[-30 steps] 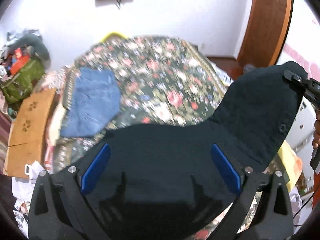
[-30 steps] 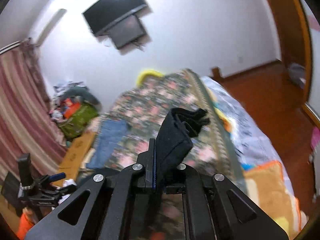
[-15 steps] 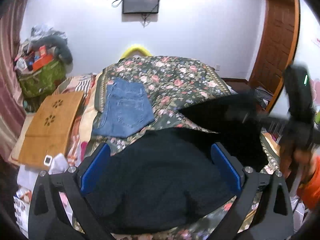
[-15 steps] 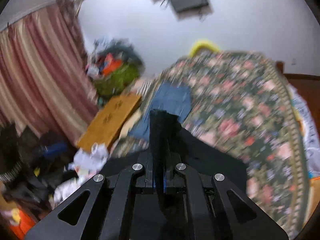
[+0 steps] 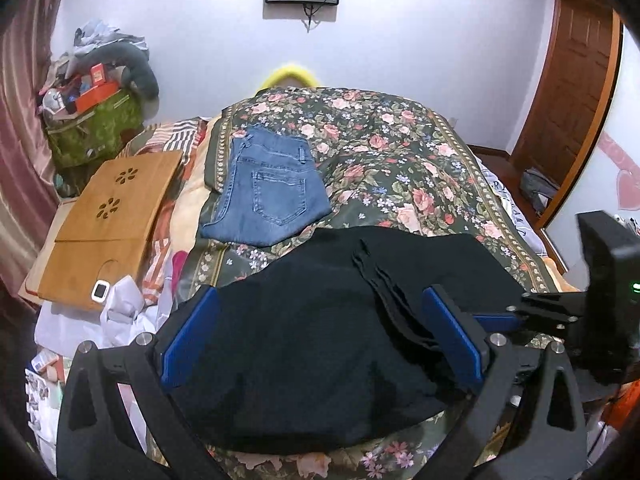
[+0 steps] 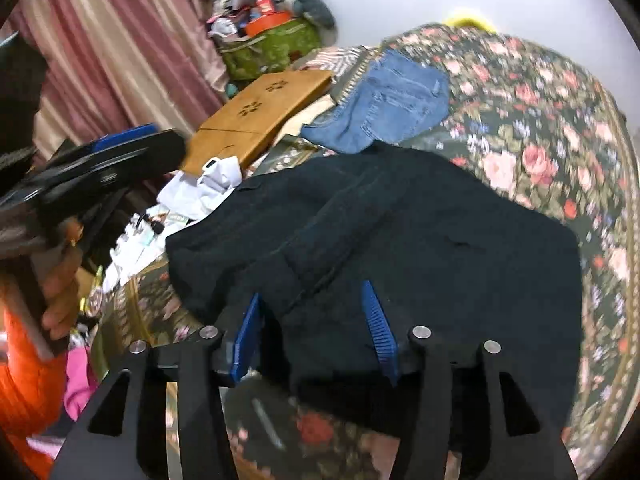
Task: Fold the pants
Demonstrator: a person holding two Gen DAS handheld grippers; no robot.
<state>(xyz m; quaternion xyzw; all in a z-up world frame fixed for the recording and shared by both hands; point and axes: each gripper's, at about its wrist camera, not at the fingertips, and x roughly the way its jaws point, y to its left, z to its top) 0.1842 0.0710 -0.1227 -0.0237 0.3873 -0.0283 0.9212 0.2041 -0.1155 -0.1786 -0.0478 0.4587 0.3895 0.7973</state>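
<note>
black pants (image 5: 320, 332) folded on floral bedspread (image 5: 400, 160), left tool (image 5: 320, 340) released, right tool (image 6: 312, 332) released

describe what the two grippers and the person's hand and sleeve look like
The left gripper and the right gripper look alike: matte black frames with triangular cut-outs, silver round bolt heads, and flat bright-blue finger pads, ribbed on the right one. In the right wrist view, a bare hand with an orange sleeve grips the left handle. No cables show clearly.
</note>
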